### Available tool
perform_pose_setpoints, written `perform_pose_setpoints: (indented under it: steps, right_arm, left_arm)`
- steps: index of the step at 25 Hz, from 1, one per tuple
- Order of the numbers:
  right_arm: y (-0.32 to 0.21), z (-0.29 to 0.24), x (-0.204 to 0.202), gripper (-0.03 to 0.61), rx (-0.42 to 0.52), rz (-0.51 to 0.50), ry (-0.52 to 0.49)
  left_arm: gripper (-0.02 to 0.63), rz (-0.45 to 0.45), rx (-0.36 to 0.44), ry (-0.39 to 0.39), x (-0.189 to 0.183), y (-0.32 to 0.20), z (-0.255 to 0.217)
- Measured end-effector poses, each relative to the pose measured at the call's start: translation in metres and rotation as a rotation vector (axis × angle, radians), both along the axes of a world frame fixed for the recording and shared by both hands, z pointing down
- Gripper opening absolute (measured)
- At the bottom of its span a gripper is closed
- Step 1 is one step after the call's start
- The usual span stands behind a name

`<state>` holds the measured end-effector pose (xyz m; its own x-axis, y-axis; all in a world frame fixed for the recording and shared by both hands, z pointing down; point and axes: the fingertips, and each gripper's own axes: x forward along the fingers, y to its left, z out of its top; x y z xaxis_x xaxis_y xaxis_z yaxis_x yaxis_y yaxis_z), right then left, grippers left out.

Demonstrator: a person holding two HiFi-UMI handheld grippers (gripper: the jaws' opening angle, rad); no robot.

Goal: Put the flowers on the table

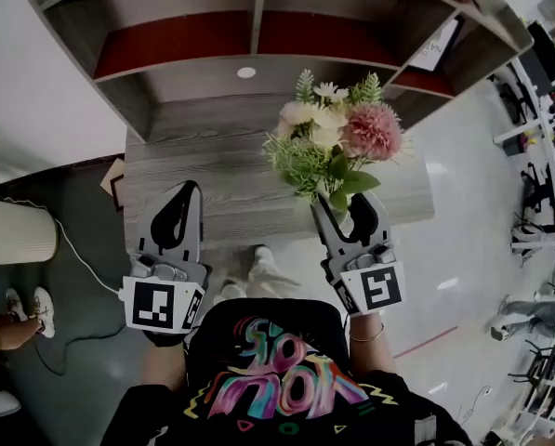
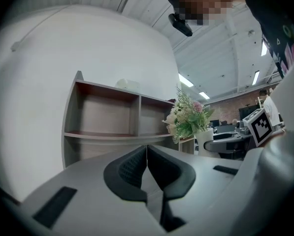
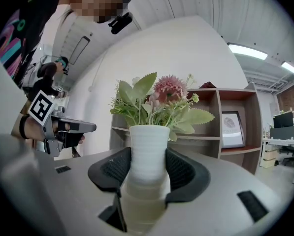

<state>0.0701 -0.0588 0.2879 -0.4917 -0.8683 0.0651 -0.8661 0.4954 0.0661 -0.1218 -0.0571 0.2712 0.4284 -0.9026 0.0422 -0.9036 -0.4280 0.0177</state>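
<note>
Step in hand: carrying, with the setting-down not yet done.
Right claw (image 3: 147, 167): clamped wide on the ribbed neck of the white vase (image 3: 147, 141), pressed from both sides.
Left claw (image 2: 147, 162): closed tip to tip, empty, level alongside.
Flowers (image 1: 337, 137): in the vase, held over the near right part of the grey wooden counter (image 1: 212, 175), in front of the shelf unit (image 1: 184, 45). Contact with the top not discernible.
Orientation: upright, long axis vertical, blooms topmost, mouth up.
Next move, by judgement: forward over the counter, down to a flat seat on the base, kept plumb, then release.
</note>
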Motion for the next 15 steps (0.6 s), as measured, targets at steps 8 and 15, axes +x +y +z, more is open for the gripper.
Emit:
perform_pose_setpoints:
  steps: [8,15]
  right_arm:
    - [-0.012,0.009,0.007,0.238,0.026,-0.096,-0.023]
    - [-0.011,0.012,0.007,0.238,0.033,-0.136,-0.015]
  left_arm:
    - [0.025,-0.105,0.006,0.008,0.009,0.009,0.021]
    - [0.025,-0.123,0.008,0.0,0.009,0.018,0.021]
